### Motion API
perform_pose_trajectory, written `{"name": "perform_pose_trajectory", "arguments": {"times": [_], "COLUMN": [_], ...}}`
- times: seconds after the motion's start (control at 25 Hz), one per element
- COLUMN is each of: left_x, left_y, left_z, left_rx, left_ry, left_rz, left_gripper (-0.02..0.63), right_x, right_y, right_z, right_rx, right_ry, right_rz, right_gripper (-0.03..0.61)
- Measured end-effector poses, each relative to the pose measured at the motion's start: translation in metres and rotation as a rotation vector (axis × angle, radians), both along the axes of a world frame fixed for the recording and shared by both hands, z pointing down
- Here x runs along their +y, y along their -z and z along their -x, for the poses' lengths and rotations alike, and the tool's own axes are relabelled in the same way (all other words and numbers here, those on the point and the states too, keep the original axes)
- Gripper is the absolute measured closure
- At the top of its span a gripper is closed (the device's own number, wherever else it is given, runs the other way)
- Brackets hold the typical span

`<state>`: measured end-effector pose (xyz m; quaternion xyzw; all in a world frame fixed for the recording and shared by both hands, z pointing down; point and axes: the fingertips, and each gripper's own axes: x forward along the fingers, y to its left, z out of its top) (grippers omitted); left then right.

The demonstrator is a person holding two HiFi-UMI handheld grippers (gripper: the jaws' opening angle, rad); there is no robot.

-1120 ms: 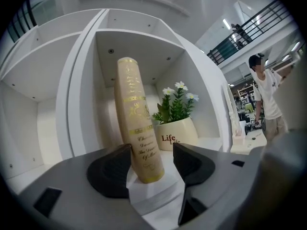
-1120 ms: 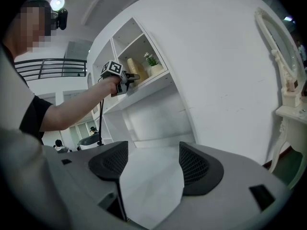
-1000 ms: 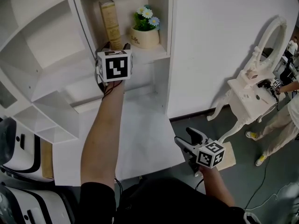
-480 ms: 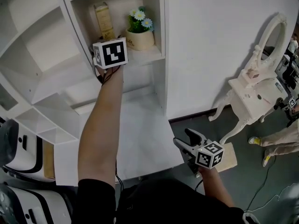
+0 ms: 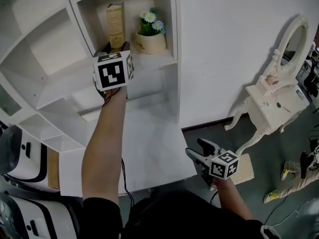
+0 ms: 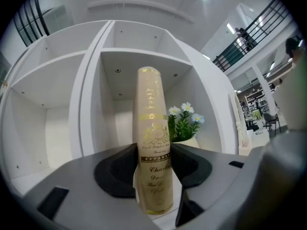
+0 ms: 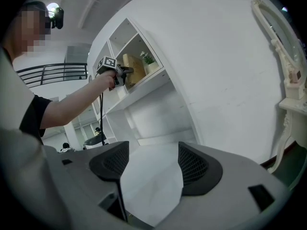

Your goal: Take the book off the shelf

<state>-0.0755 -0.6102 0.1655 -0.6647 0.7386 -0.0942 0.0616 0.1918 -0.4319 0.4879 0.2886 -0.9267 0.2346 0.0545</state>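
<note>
book: cream hardback with gold lettering and bands on a rounded spine, standing upright in the open cubby at the top centre of the head view. From where I'm driving this, its foot looks planted on the ledge.

left gripper: reached up to that cubby, checker-marked cube facing me. In the left gripper view its jaws are closing on the book, and the dark curved pads look snug against both sides of the spine.

right gripper: hanging low, right of centre, well away from the shelf. Its ribbed black pads stand wide apart with nothing between them, just pale tabletop behind.

shelf: smooth white painted panels, boxy compartments, some cut at angles toward the upper left.

flower pot: squat cream tub with small daisy-type blooms and green leaves, just right of the book in the same cubby.

vanity table: ornate white piece with curvy legs and an oval mirror, far right.
</note>
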Motion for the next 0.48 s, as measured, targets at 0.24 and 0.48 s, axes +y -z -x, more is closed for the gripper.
{"name": "perform_pose_trajectory", "arguments": {"times": [0.24, 0.48], "left_x": [0.045, 0.044], "left_y": [0.002, 0.001], "left_z": [-0.005, 0.006], "left_rx": [0.046, 0.047], "left_ry": [-0.117, -0.114], "left_rz": [-0.059, -0.029], "left_gripper": [0.401, 0.384], "right_x": [0.006, 0.014], "right_y": [-0.002, -0.002], "right_z": [0.019, 0.040], "right_rx": [0.020, 0.036], "right_ry": [0.049, 0.089], "right_rz": [0.003, 0.008], "right_gripper": [0.249, 0.250]}}
